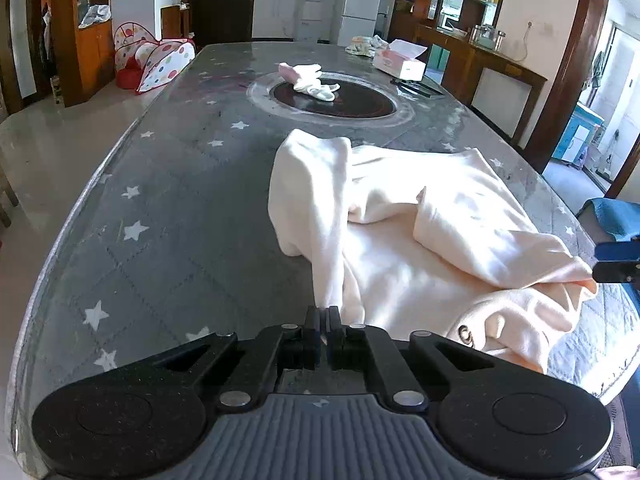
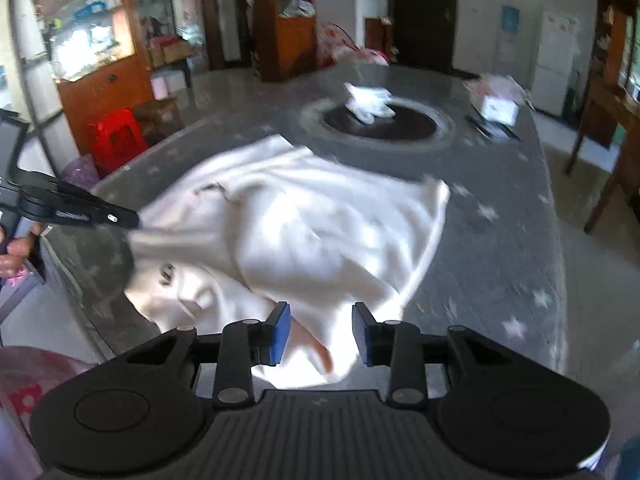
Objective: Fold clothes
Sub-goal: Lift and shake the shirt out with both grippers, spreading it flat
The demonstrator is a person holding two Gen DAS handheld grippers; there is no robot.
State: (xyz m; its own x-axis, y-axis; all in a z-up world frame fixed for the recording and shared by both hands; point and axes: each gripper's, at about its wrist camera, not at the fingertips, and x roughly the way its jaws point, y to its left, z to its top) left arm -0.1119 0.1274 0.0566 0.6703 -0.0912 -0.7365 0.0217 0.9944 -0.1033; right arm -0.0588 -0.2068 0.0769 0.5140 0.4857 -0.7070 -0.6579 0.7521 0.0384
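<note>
A garment [image 1: 420, 240] lies on the table [image 1: 160, 208], gloves [image 1: 310, 80] behind it.

Light: we see bright daylight from the right, sunlit patches on the cream garment [image 1: 420, 240] ahead | Glare: sheen on the table [image 1: 168, 208] | Blur: left view sharp, right view smeared (motion) | Distortion: fisheye bends edges, dark corners
</note>
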